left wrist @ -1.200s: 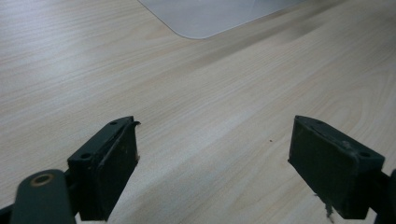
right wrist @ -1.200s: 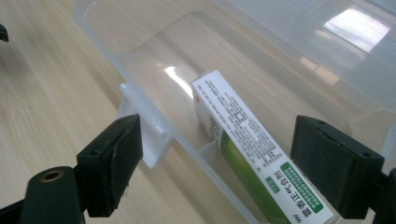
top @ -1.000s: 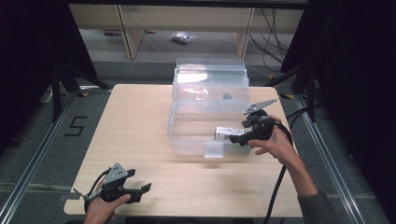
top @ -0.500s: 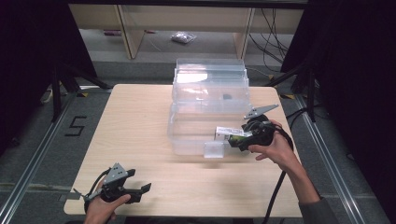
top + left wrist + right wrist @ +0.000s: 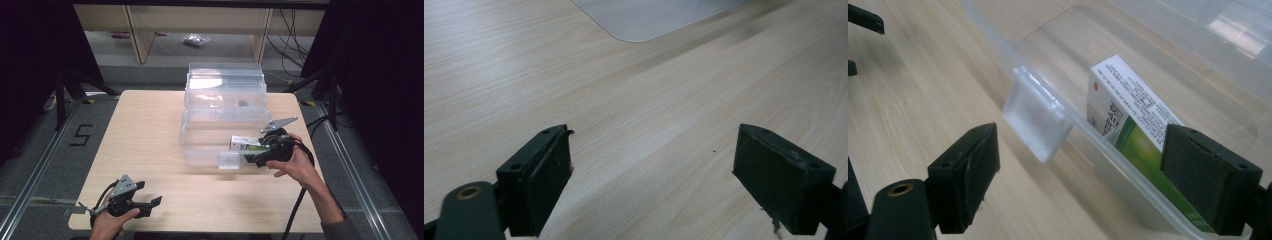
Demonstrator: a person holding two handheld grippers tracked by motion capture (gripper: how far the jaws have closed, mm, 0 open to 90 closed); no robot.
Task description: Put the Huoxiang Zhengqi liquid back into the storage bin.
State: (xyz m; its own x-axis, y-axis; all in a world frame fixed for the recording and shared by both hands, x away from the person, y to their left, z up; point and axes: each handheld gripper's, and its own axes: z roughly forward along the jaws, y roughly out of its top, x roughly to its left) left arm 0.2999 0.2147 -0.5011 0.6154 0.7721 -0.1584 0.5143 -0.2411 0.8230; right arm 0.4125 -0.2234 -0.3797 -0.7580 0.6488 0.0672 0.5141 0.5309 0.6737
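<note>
The green box's lower end hides behind the right jaw.

Pale wooden table on grey floor — a black 5 marked there; wooden shelving behind.

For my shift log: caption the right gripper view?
Open right gripper straddles the clear bin's front wall, green-and-white carton inside.

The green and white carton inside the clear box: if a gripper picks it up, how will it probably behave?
The carton looks like thin printed card, so it is probably light and may dent under hard squeezing. Its flat faces should grip well and not roll. It leans against the wall of the clear box, so a push may tip it flat.
</note>
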